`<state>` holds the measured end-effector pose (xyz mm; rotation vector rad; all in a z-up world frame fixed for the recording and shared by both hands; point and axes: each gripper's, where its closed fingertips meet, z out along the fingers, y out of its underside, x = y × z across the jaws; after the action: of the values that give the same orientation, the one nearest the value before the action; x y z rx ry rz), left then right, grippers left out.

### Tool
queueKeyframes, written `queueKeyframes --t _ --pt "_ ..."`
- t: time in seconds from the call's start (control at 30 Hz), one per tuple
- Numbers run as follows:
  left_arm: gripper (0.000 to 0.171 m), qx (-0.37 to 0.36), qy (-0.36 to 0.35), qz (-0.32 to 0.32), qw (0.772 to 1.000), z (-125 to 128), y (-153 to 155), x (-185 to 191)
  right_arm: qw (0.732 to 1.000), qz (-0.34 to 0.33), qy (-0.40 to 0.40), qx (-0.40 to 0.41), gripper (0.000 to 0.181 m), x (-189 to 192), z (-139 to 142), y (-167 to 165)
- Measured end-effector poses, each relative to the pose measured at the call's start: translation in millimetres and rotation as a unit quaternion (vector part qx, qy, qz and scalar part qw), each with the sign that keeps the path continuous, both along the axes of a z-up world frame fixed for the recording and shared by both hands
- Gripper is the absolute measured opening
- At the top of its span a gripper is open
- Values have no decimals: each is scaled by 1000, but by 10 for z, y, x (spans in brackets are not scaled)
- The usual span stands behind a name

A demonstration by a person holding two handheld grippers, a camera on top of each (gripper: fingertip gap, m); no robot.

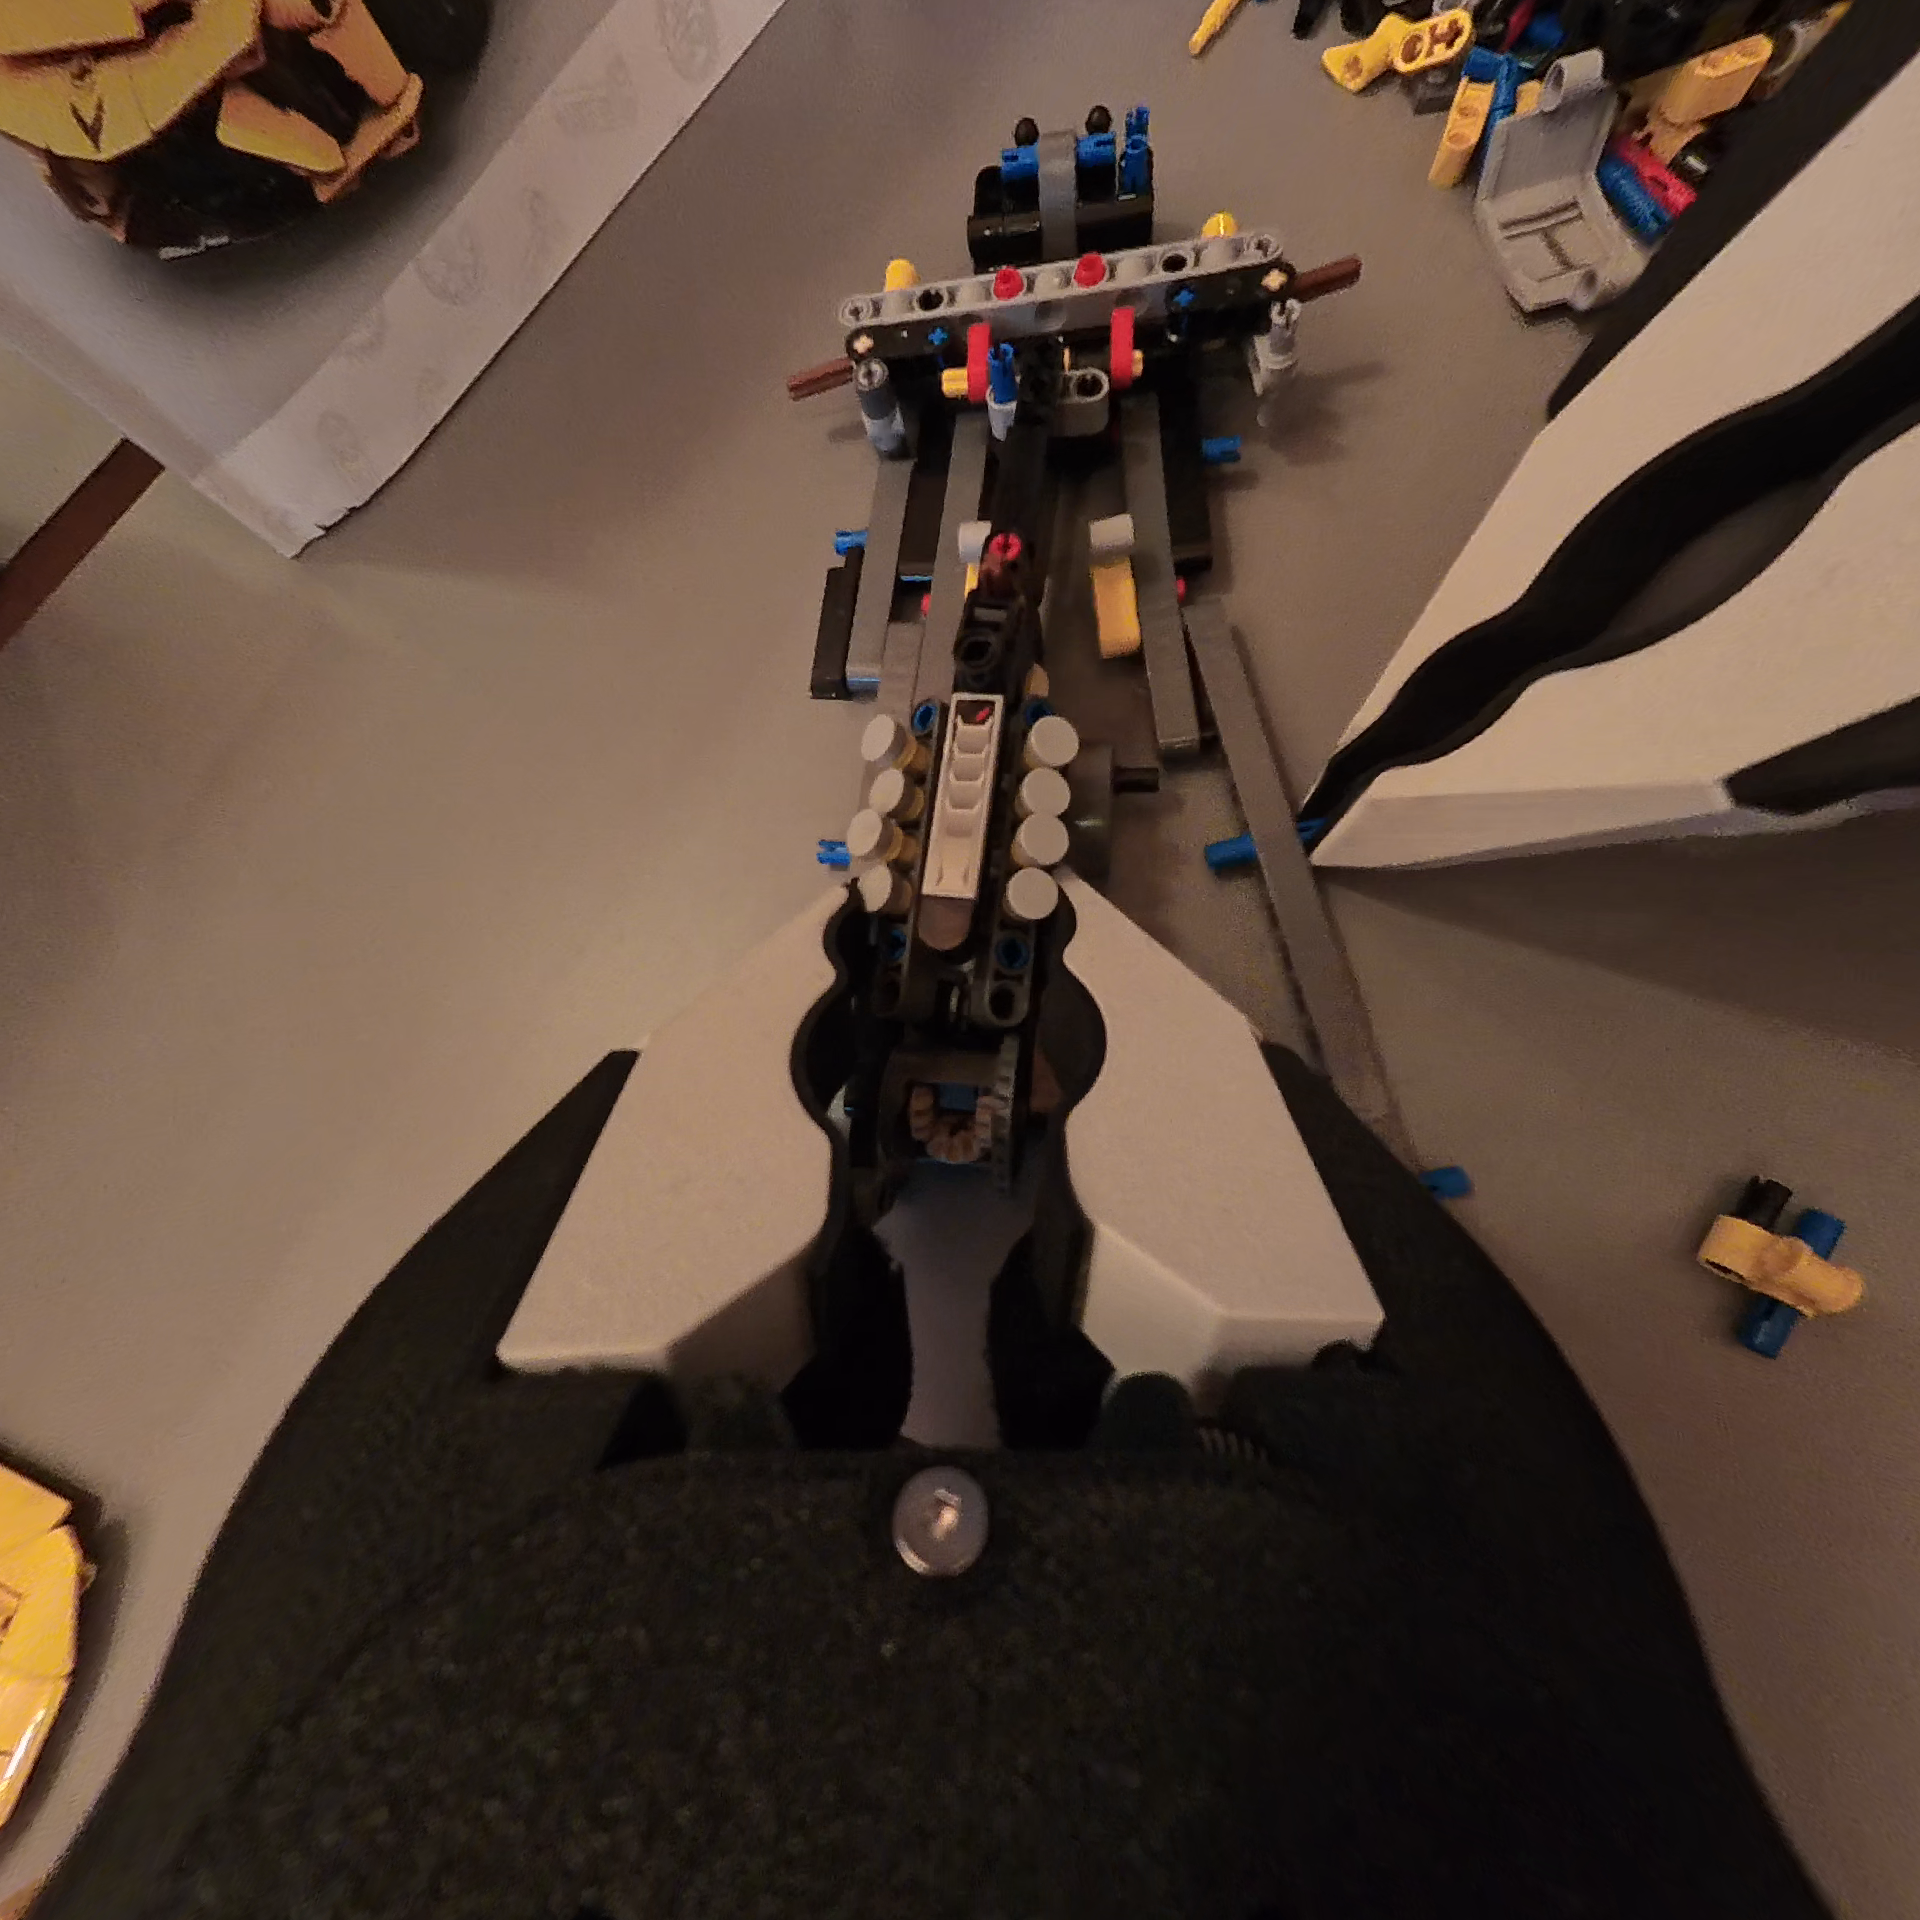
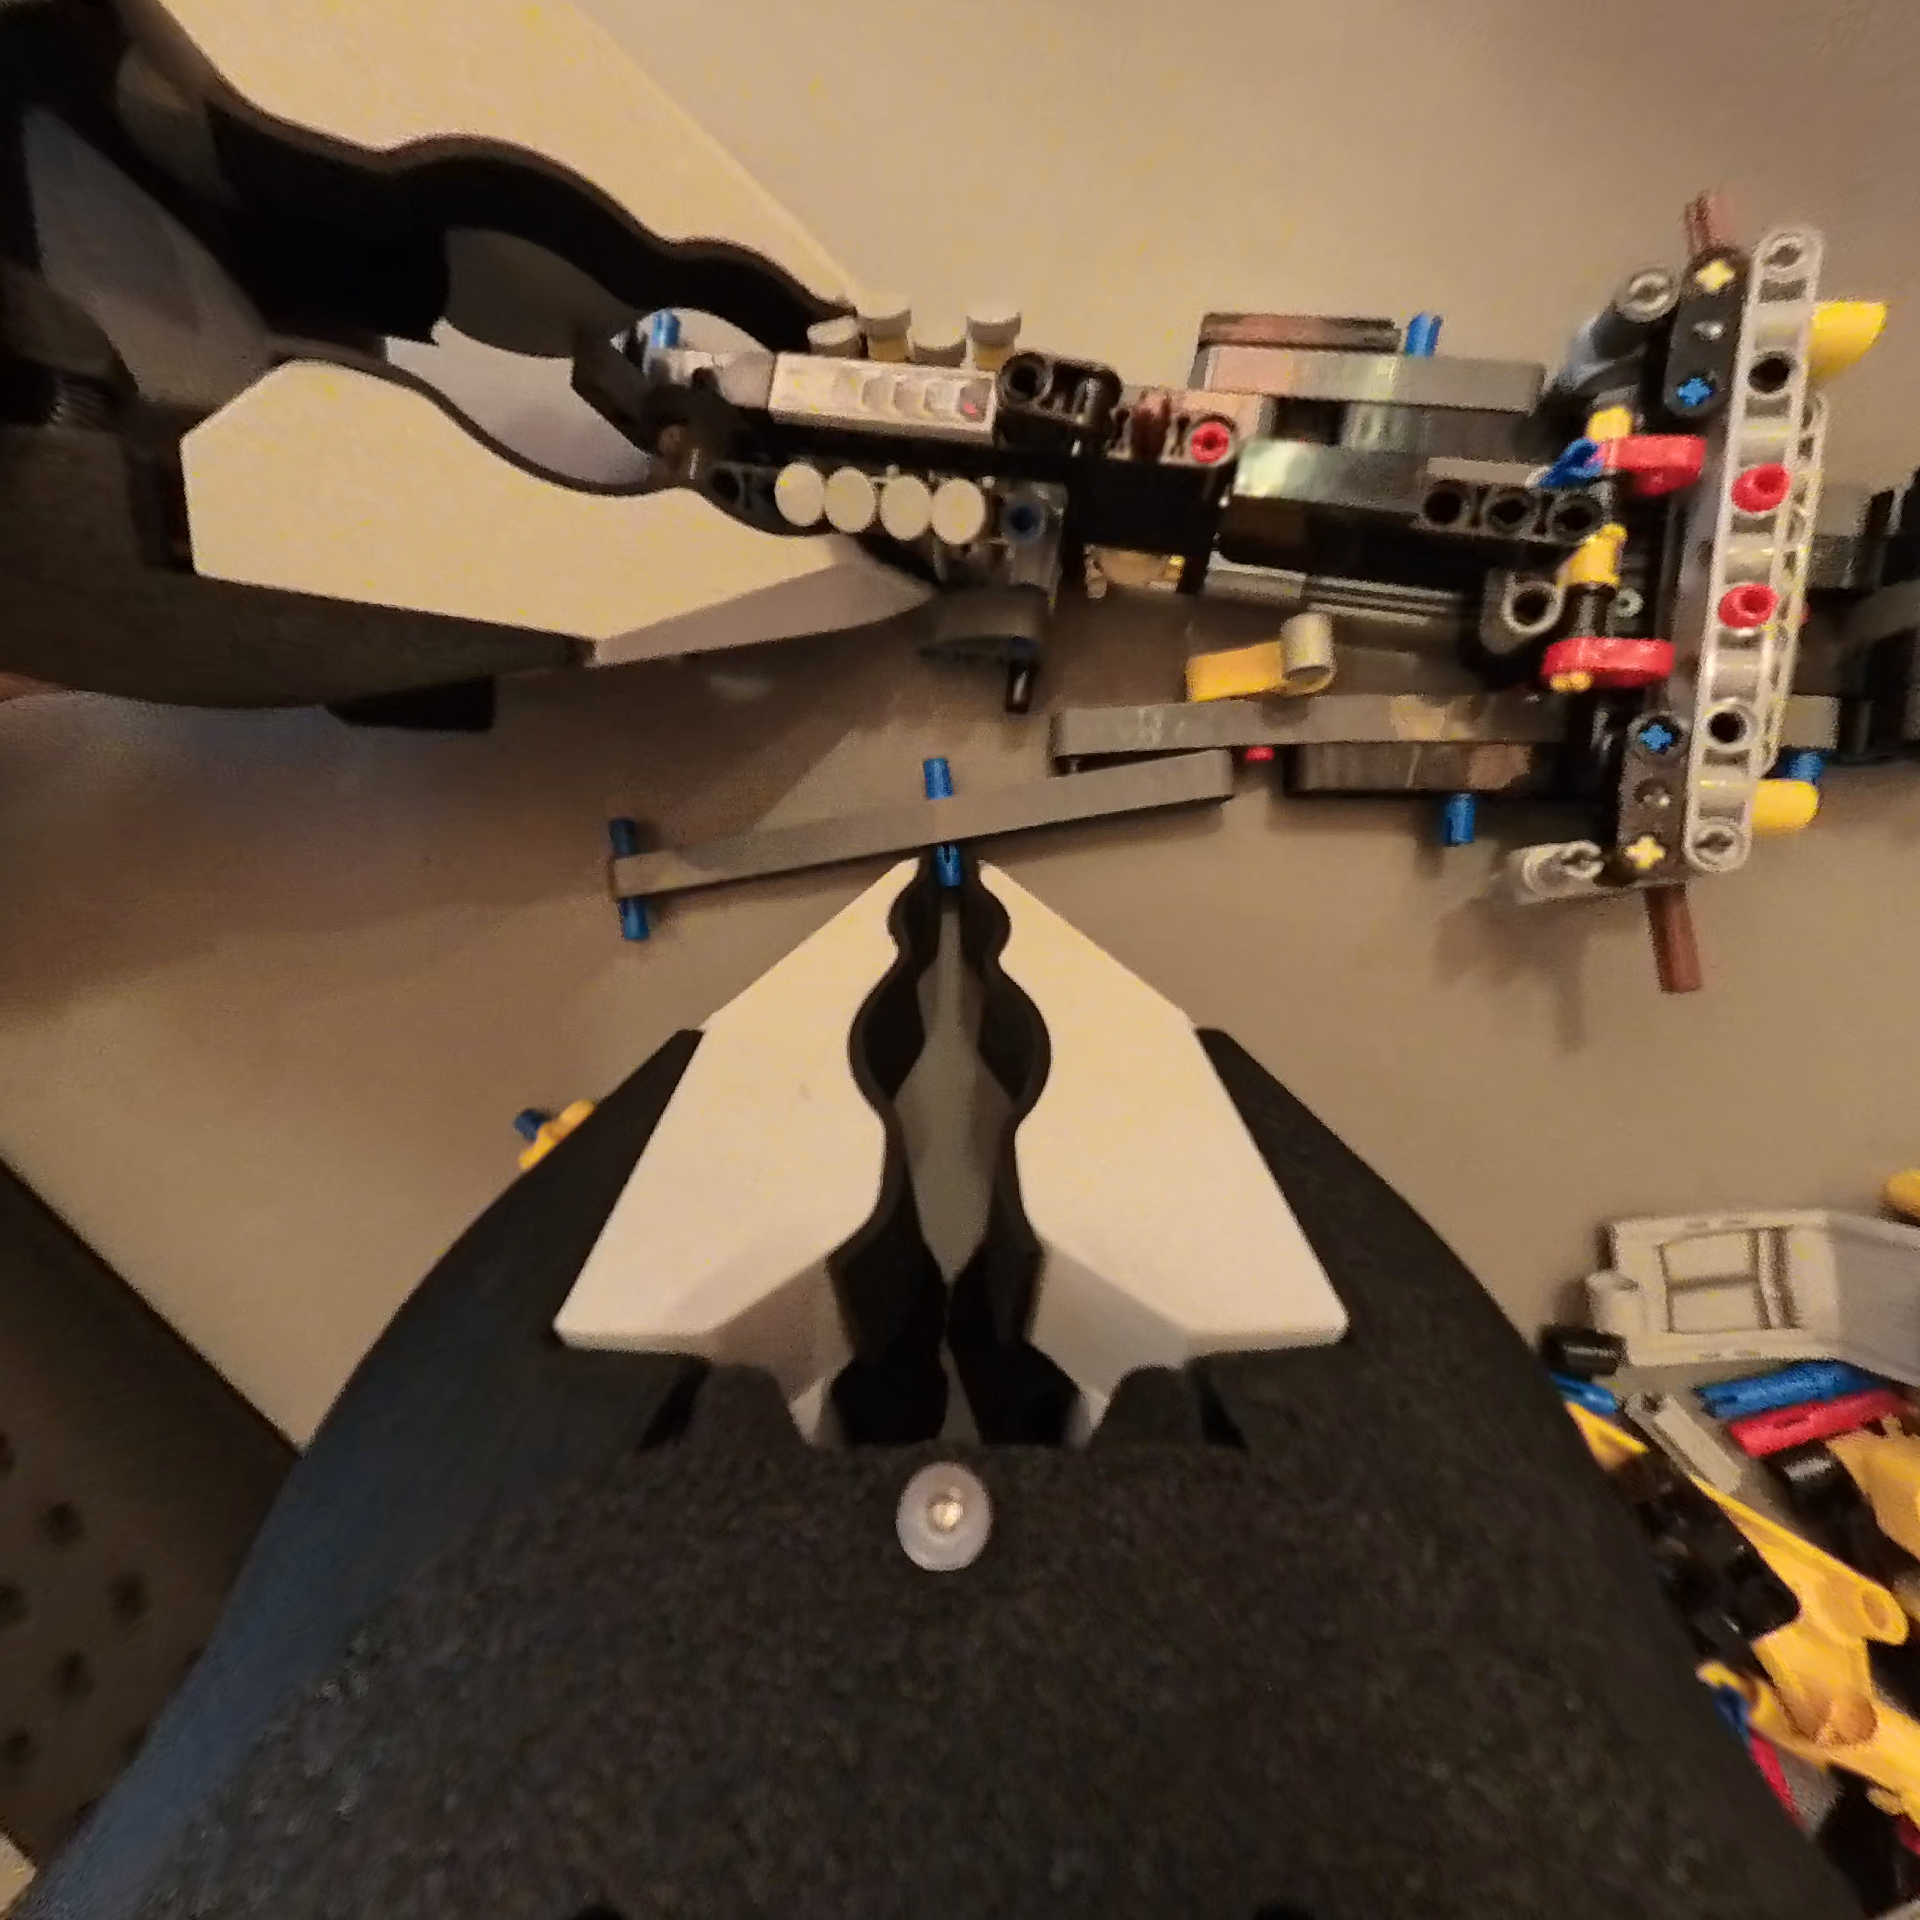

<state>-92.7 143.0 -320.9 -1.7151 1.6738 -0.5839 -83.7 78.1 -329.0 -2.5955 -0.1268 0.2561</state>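
A long brick-built chassis (image 1: 1060, 301) of black, grey, red and blue parts lies on the grey table. My left gripper (image 1: 956, 914) is shut on its near end, at the engine block (image 1: 961, 821) with rows of round grey cylinders. In the right wrist view the chassis (image 2: 1756, 540) runs across the top, with the left gripper (image 2: 727, 416) holding the engine block (image 2: 883, 400). My right gripper (image 2: 948, 873) is shut on a blue pin (image 2: 947, 862) that sticks out of a long grey beam (image 2: 935, 826) at the chassis side. The right gripper also shows in the left wrist view (image 1: 1558, 644).
A heap of loose yellow, grey, blue and black parts (image 1: 1558, 156) lies at the far right and also shows in the right wrist view (image 2: 1766, 1455). A small yellow-and-blue piece (image 1: 1782, 1262) lies alone. A printed sheet (image 1: 208, 104) picturing a yellow model lies at the far left. The tips of one gripper are about 7 centimetres away from the tips of the other.
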Motion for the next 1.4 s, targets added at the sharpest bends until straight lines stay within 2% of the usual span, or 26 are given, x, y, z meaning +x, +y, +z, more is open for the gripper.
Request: queueKeyframes --t 0.03,0.13,0.23,0.33,0.47,0.57,0.63,0.67,0.7,0.73,0.83,0.97,1.07,1.17,1.3,1.4 --pt "31 2 3 -2 1000 -2 -8 3 1000 -1 3 1 2 6 3 -23" --pt "31 0 3 -13 1000 -3 -45 11 1000 3 28 -4 3 26 0 -86" --pt "31 2 -2 -16 1000 4 -69 28 997 37 61 22 3 -2 4 -21" --pt "33 -15 -2 0 1000 23 -69 -4 991 35 124 37 3 -64 20 57" --pt "48 2 -12 26 1000 225 -66 -185 986 38 148 59 3 -145 83 97" --pt "48 27 -32 39 998 409 -121 -346 992 38 106 59 3 -69 25 100" --pt "47 27 -57 35 997 503 -224 -404 989 35 129 60 3 -108 48 95" --pt "44 4 -68 14 998 510 -373 -402 987 29 144 58 3 -124 53 92" --pt "33 -24 -69 -11 997 478 -541 -397 985 23 162 57 3 -148 62 93" --pt "30 -34 -61 -23 997 416 -644 -396 981 22 186 59 3 -192 91 96" --pt "30 14 -8 -21 1000 196 -599 -414 975 32 213 60 3 -288 135 80" --pt "21 41 16 -33 999 82 -579 -428 973 61 211 64 3 -396 162 42" --pt "11 88 48 -62 993 -20 -638 -452 979 81 178 60 3 -430 93 13" --pt "12 135 63 -71 986 -25 -631 -466 981 106 144 74 3 -439 81 14" --pt "10 129 64 -76 987 -3 -616 -489 978 137 122 101 4 -449 123 24" --pt "10 107 56 -103 987 -19 -611 -534 966 162 104 171 16 -273 338 78"
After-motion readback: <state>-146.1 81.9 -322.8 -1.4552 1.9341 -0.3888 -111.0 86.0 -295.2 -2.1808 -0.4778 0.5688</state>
